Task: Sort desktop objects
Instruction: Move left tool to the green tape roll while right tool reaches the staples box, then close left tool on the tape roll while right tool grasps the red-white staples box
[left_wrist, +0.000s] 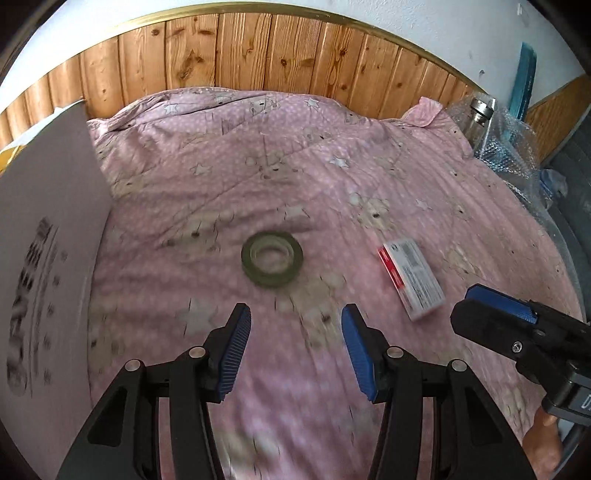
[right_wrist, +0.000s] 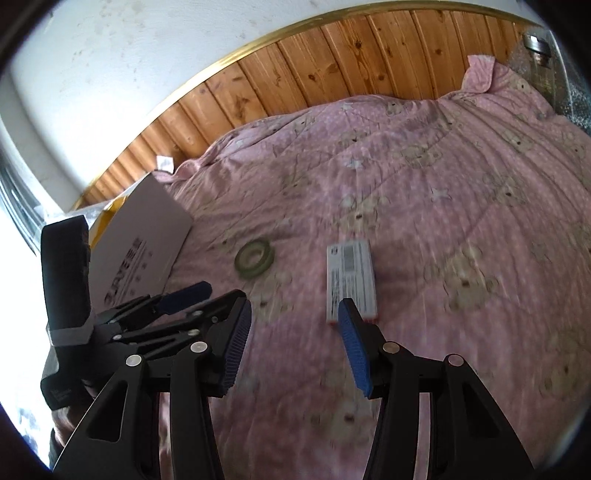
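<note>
Both sets of tongs are hovering over the pink quilt (left_wrist: 303, 177) with their fingers spread apart and nothing between them. The left gripper (left_wrist: 295, 328) is pointing at the roll of tape (left_wrist: 272, 257), which is lying flat just ahead of its tips. The right gripper (right_wrist: 295, 325) is sitting over the near end of the small white box (right_wrist: 351, 277). A large white carton (left_wrist: 48, 229) is standing at the left; its inside isn't visible.
</note>
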